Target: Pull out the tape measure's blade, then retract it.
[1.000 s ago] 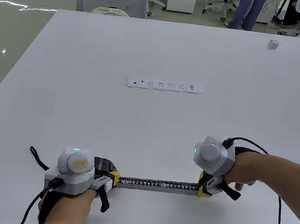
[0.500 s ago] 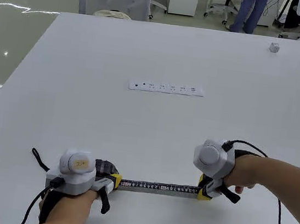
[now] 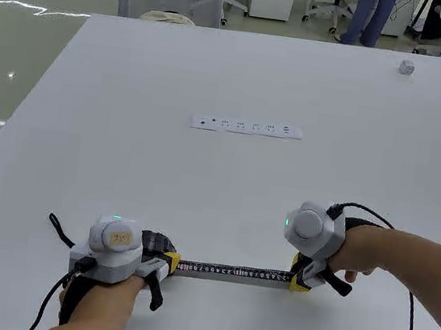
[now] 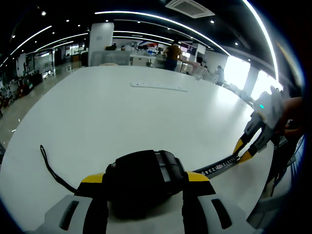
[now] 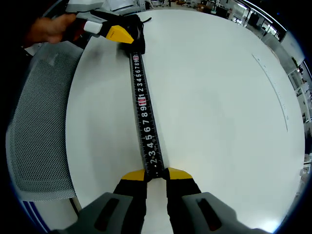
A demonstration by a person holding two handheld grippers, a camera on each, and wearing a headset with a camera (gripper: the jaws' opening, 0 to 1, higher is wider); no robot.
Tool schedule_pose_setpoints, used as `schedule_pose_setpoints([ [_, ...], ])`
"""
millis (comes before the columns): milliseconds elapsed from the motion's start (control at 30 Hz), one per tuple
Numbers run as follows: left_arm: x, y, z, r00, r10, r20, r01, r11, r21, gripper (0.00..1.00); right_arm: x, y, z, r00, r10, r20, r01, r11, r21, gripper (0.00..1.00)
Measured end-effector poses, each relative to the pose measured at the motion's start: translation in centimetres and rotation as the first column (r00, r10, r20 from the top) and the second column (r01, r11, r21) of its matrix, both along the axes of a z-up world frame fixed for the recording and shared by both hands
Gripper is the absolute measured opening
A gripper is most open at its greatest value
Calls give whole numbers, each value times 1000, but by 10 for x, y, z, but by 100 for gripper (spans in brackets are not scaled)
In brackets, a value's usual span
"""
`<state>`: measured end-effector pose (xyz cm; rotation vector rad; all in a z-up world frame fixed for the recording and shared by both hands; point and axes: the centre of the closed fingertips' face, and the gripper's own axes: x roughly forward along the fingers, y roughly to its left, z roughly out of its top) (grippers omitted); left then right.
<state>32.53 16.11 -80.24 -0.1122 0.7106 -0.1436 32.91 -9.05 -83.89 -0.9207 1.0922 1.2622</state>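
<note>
One tape measure (image 4: 146, 180) lies low on the white table (image 3: 225, 190) near the person's edge. Its black case is clamped between the yellow-tipped jaws of the left gripper (image 4: 145, 179), and its blade (image 5: 145, 112) is drawn out flat along the tabletop to the right gripper (image 5: 150, 173), whose jaws are closed on the blade's tip end just below the low numbers. The end hook is probably hidden between those jaws, though I cannot make it out. The case should be rigid, compact and fairly light, so squeezing its broad sides is the sound hold. The blade is thin, springy steel that is stiff along its length but quick to kink or snap back, so it is best pinched at the very end and let home slowly. A black strap (image 4: 48, 165) trails off the case to the left, and a white power strip (image 3: 247, 126) sits well beyond, mid-table. Against a second ago, both grippers keep much the same places and the exposed blade looks about as long; the slight shift of the scene is the headset moving.
</note>
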Motion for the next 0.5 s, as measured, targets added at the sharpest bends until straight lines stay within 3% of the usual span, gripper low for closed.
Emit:
schedule_pose_setpoints([
  [500, -1, 0, 0, 1000, -1, 1, 1, 1000, -4, 58, -2, 5, 1, 1000, 4, 4, -4, 1000, -3, 15],
])
